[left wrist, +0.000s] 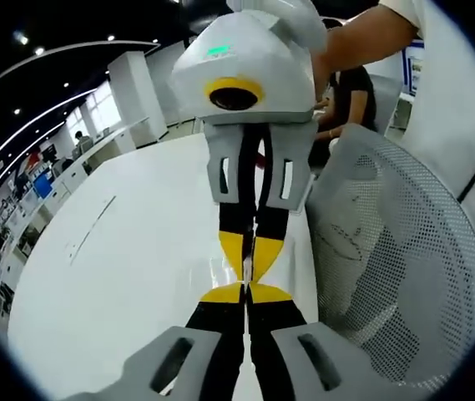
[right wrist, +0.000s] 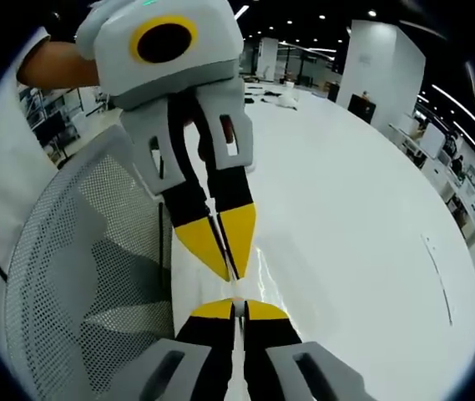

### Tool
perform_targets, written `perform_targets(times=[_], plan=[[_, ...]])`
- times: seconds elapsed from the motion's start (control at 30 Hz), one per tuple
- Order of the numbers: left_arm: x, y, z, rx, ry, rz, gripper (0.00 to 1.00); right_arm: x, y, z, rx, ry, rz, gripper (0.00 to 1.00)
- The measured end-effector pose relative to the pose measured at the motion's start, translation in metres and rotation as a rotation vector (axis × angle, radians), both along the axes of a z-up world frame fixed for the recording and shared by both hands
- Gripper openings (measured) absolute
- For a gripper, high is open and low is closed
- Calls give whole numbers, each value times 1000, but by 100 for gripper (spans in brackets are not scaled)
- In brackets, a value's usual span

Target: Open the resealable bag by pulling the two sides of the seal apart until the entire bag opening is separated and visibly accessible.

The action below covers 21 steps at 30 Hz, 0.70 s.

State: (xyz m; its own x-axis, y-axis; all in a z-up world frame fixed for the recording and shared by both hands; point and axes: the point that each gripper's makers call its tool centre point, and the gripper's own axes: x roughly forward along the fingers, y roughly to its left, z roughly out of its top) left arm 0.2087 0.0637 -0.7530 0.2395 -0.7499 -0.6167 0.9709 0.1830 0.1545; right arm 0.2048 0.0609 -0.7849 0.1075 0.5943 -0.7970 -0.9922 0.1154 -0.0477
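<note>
The resealable bag (right wrist: 264, 269) is a thin clear film, hard to make out against the white table; it shows as a glossy patch (left wrist: 223, 269) between the two grippers. My left gripper (left wrist: 246, 292) rises from the bottom of the left gripper view, its yellow tips pressed together on the film. My right gripper (right wrist: 237, 309) does the same in the right gripper view. The two grippers face each other tip to tip, the right gripper (left wrist: 250, 251) coming down from above and the left gripper (right wrist: 227, 255) likewise. The bag's seal is hidden between the jaws.
A white table (left wrist: 120, 267) stretches away under the grippers. A white mesh chair back (left wrist: 396, 267) stands close beside them, also seen as the chair back (right wrist: 78, 276). A person's arm (left wrist: 362, 38) holds the far gripper. Office desks and shelves line the background.
</note>
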Motion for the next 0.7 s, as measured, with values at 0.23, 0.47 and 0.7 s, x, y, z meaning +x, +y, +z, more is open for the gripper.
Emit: perform_targets(times=[0.23,0.47,0.7], plan=[[-2,-2,0,-2,-2,1,0,-2,-4,2,-16,-3,-10,0],[-3,-7,-5,28,-7,-11,3,-7,2,2,-32,-9,16,0],[-4,-9,-12,69,-12,-27,2,-9,5,0,-55,-10,27,0]])
